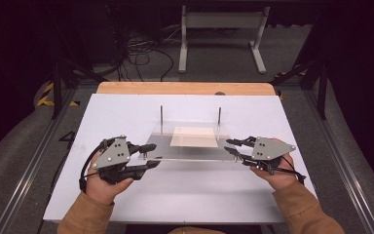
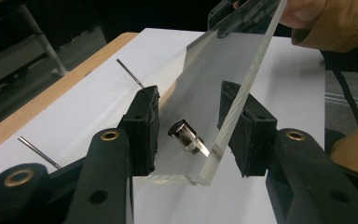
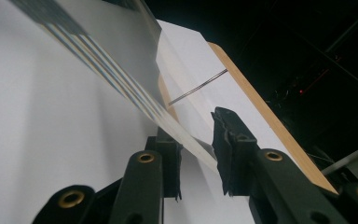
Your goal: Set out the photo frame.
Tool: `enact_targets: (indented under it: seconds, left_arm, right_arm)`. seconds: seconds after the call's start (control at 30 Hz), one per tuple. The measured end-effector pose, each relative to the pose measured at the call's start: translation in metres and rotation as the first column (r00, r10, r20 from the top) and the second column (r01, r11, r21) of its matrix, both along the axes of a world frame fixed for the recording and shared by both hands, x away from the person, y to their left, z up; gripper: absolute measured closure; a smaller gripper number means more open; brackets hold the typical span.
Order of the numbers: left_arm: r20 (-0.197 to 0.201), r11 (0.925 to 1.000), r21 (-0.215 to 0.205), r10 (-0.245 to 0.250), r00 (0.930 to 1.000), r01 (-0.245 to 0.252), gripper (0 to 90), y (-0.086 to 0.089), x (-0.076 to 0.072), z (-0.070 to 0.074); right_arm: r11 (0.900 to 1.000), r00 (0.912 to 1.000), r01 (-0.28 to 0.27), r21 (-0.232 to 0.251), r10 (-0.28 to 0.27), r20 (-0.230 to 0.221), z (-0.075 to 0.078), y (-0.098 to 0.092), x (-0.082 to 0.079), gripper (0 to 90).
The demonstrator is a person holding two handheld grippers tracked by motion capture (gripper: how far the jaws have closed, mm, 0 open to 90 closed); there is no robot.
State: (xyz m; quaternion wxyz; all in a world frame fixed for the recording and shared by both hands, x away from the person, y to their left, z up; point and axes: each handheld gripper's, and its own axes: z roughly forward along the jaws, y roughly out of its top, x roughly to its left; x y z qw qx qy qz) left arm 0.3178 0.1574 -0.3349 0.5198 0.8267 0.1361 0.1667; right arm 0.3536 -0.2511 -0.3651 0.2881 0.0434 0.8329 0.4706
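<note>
While both pairs of black pads appear clamped on the opposite ends of a clear acrylic plate, the sheet hangs just above the middle of the white board, its front edge facing the person's side. The left gripper takes the plate's left end close to its front corner, where the left gripper view shows a short metal stud standing on the sheet between the jaws. The right gripper bites only the thin edge at the far end, one pad barely overlapping it.

Such a shallow purchase on slick plastic looks like the weak point. If either hand rolls or drifts apart from the other, the plate could slide out of the right-hand jaws and drop corner-first onto the board.

Two thin upright rods stand toward the board's back edge, just behind or at the plate's rear edge; which, the high view does not settle. A push forward with the sheet tilted would likely knock or bend them. A pale patch lies under the plate, and beyond the board's back edge runs the wooden tabletop. Whether the stud is fixed cannot be told; loose, it might roll off.
</note>
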Motion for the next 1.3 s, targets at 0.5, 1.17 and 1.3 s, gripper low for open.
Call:
enact_targets:
  seconds: [0.5, 1.17, 1.3]
  left_arm:
    - [0.042, 0.9899, -0.075, 0.123, 0.9914, -0.12, 41.6, 0.017, 0.014, -0.033]
    - [0.17, 0.965, -0.214, 0.189, 0.9672, -0.151, 61.5, 0.013, 0.025, -0.008]
    - [0.196, 0.9593, -0.236, 0.203, 0.9594, -0.155, 63.9, 0.013, 0.029, 0.011]
  right_arm:
    - [1.0, 0.9994, -0.002, 0.025, 0.003, -0.034, 0.002, 0.0, 0.003, 71.3]
    - [0.998, 0.9961, 0.011, 0.054, -0.016, 0.087, 0.026, 0.0, 0.004, 76.0]
    - [0.996, 0.9943, 0.002, 0.085, -0.011, 0.106, 0.043, -0.003, 0.005, 77.1]
